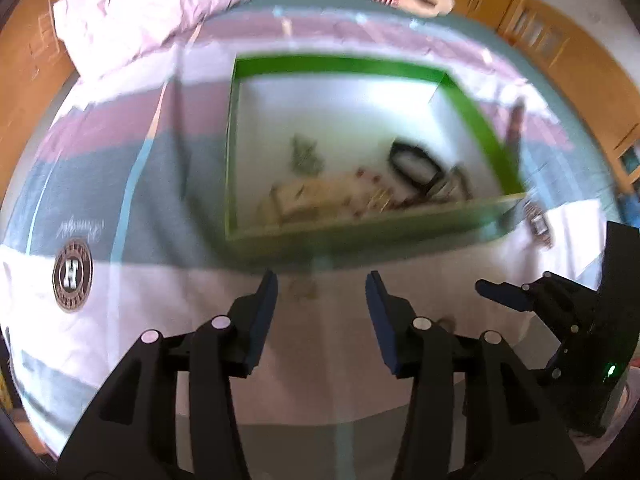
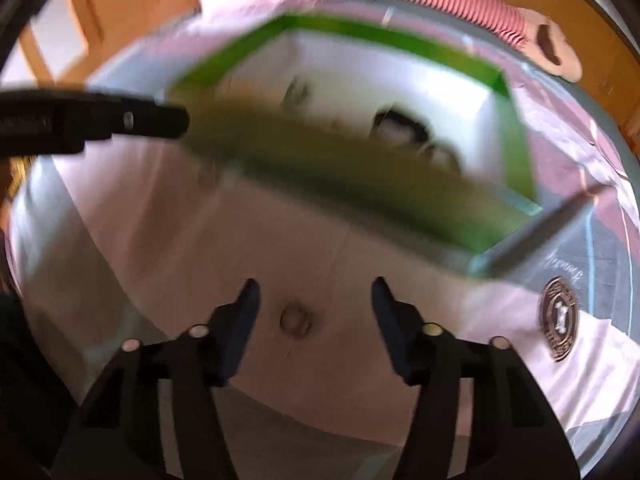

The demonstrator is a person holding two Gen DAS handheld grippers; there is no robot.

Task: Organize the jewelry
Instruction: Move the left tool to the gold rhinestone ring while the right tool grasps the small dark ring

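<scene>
A green box [image 1: 476, 120] with a white inside stands on the striped cloth; it holds several blurred jewelry pieces, among them a black band [image 1: 416, 164] and tan pieces [image 1: 320, 196]. It also shows in the right wrist view [image 2: 344, 172]. My left gripper [image 1: 322, 286] is open and empty, in front of the box's near wall. My right gripper [image 2: 316, 292] is open and empty; a small ring-like piece [image 2: 296, 320] lies on the cloth between its fingers. The right gripper also shows in the left wrist view [image 1: 500, 292].
A striped pink, grey and white cloth [image 1: 100, 208] with a round badge [image 1: 73, 276] covers the round table. A thin dark strap [image 2: 552, 224] lies beside the box. A person in a pink jacket [image 1: 152, 4] sits at the far edge. Both views are motion-blurred.
</scene>
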